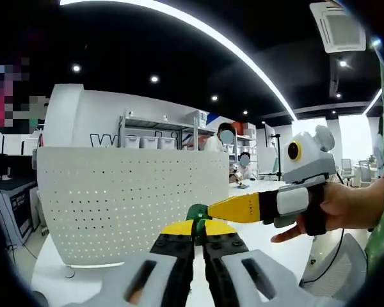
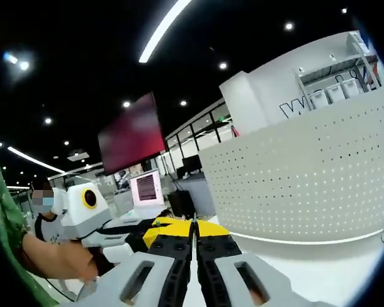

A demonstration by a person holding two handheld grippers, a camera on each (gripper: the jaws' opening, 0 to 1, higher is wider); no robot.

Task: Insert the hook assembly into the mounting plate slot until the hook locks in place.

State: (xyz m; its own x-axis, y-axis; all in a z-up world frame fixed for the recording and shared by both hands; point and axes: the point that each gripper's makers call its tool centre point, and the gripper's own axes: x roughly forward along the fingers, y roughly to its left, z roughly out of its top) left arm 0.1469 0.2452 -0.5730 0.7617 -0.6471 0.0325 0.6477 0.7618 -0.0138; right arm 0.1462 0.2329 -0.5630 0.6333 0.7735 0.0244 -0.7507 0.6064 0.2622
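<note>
Small green hook (image 1: 196, 213), prob light, stiff plastic, pinched at left hand-held gripper (image 1: 198, 229) tips w/ right hand-held gripper (image 1: 212, 210) alongside, jaws pressed together, before white perforated plate (image 1: 131, 201); grip its base.

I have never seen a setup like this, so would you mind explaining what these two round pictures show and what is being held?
There is no robot here: a person holds a hand-held two-jaw gripper in each hand, and a fisheye camera rides on each one, looking forward along its jaws.

In the left gripper view, the left gripper rises from the bottom with yellow-and-black jaws closed on a small green part. The right gripper reaches in from the right, held by the person's hand, its yellow tip touching that same green part.

In the right gripper view, the right gripper's jaws look closed together, and the left gripper shows at lower left.

Behind both stands a curved white perforated panel on a white table. I cannot tell whether the green part is the hook.
</note>
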